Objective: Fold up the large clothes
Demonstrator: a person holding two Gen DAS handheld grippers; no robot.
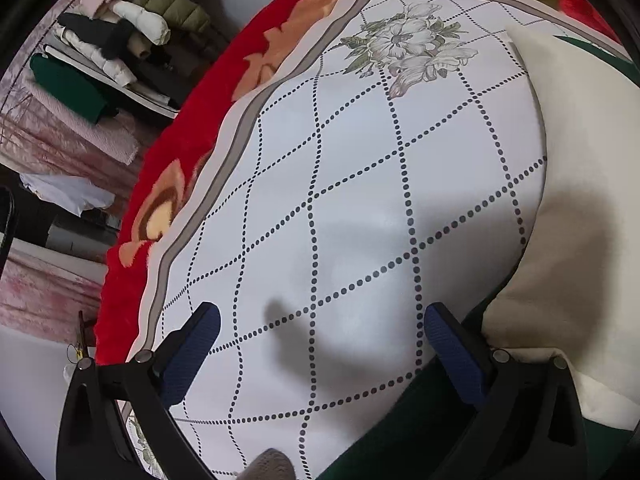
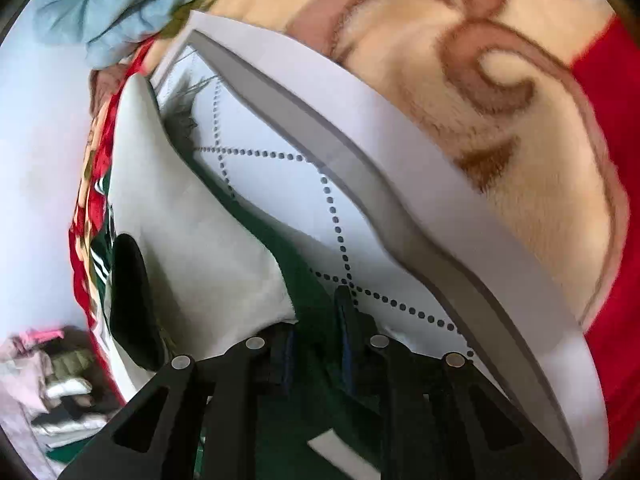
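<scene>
A large cream and dark green garment (image 1: 580, 200) lies along the right side of a white mat with dotted diamond lines (image 1: 360, 160). My left gripper (image 1: 322, 312) hangs open over the bare mat, its blue pads (image 1: 192, 356) wide apart and holding nothing; the garment's green edge (image 1: 400, 432) lies beside its right finger. In the right wrist view my right gripper (image 2: 316, 320) is shut on the garment's dark green fabric (image 2: 308, 272) at the mat's (image 2: 280, 184) edge. The cream part (image 2: 192, 240) stretches away to the left.
The mat rests on a red floral blanket (image 1: 192, 140) that spreads past it (image 2: 520, 120). A pile of jackets and clothes (image 1: 132, 28) sits beyond the blanket at upper left. A light blue cloth (image 2: 120, 8) lies bunched at the mat's far corner.
</scene>
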